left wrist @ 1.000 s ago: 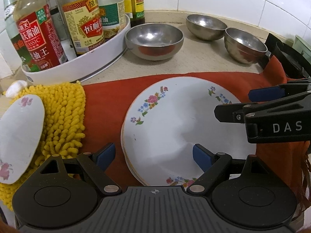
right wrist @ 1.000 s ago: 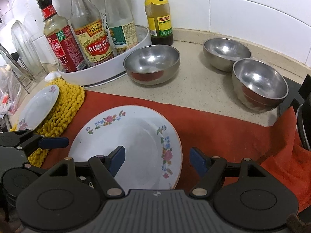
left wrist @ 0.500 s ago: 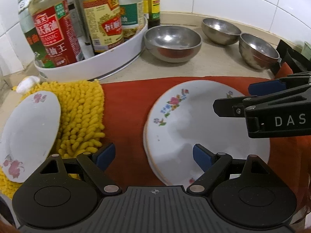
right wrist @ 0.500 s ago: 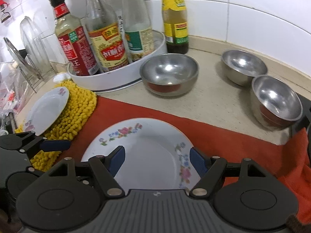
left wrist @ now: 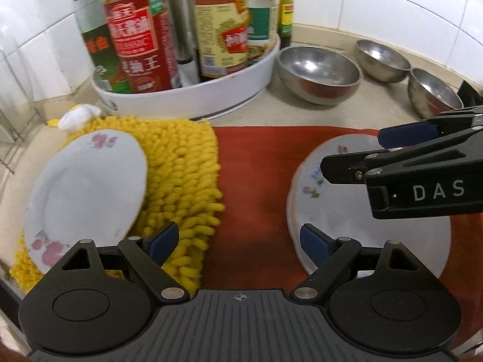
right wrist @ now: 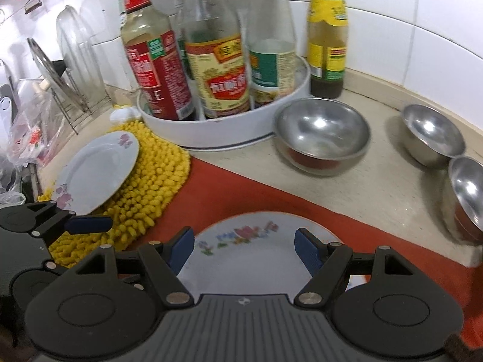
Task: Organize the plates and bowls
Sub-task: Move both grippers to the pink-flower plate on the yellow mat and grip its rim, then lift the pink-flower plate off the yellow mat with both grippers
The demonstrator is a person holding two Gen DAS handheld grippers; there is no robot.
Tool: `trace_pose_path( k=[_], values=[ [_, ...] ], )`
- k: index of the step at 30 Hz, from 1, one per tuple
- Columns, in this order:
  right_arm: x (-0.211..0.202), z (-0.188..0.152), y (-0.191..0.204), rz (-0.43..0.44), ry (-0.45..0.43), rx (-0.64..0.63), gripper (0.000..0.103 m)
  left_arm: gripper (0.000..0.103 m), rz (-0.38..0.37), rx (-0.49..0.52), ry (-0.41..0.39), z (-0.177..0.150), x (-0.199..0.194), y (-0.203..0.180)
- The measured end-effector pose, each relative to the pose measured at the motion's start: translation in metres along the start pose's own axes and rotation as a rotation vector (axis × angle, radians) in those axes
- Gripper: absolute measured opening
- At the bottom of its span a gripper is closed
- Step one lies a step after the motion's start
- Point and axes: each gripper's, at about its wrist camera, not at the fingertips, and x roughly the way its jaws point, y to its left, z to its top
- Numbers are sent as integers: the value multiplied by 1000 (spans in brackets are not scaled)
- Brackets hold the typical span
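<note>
- Blue-padded fingers (left wrist: 163,242) of the left gripper (left wrist: 238,242) are held wide apart with nothing between them, poised over the seam between the yellow mat (left wrist: 184,175) and the red cloth (left wrist: 256,181); the right gripper (right wrist: 244,249) is likewise spread and empty, above the near plates.
- Floral plates (right wrist: 256,259) are seen stacked on the red cloth directly under the right gripper; layered rims suggest more than one, though the exact number cannot be told.
- One smaller floral plate (left wrist: 87,187) is found apart from the stack, resting partly on the yellow mat to the left, with its left edge off the mat.
- These plates are judged stiff, glazed, slippery and breakable; a pinch across the raised rim is likely the only usable hold, and the small plate's edge propped on the soft mat is judged the easiest place to get a finger underneath.
- Three steel bowls are counted on the bare counter beyond the cloth: a large bowl (right wrist: 321,135) beside the white tray (right wrist: 223,134), and two smaller bowls (right wrist: 431,135) farther right.
- Such bowls are judged light, rigid and smooth, best taken by the lip.
- At least five condiment bottles (right wrist: 157,69) are shown at the tiled wall, most standing in the tray and one green-capped just behind it.
</note>
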Motion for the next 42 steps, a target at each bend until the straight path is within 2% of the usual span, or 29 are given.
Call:
trace_pose_path(
  k=[11, 21, 31, 42],
  values=[
    [24, 25, 35, 52, 6, -58, 69, 92, 45, -48, -13, 3, -2, 39],
    [57, 49, 77, 113, 23, -115, 69, 94, 120, -126, -10, 2, -2, 94],
    [104, 68, 107, 160, 75, -124, 69, 94, 184, -206, 10, 1, 7, 151],
    [136, 75, 127, 185, 131, -119, 69, 98, 170, -243, 29, -1, 23, 179]
  ],
)
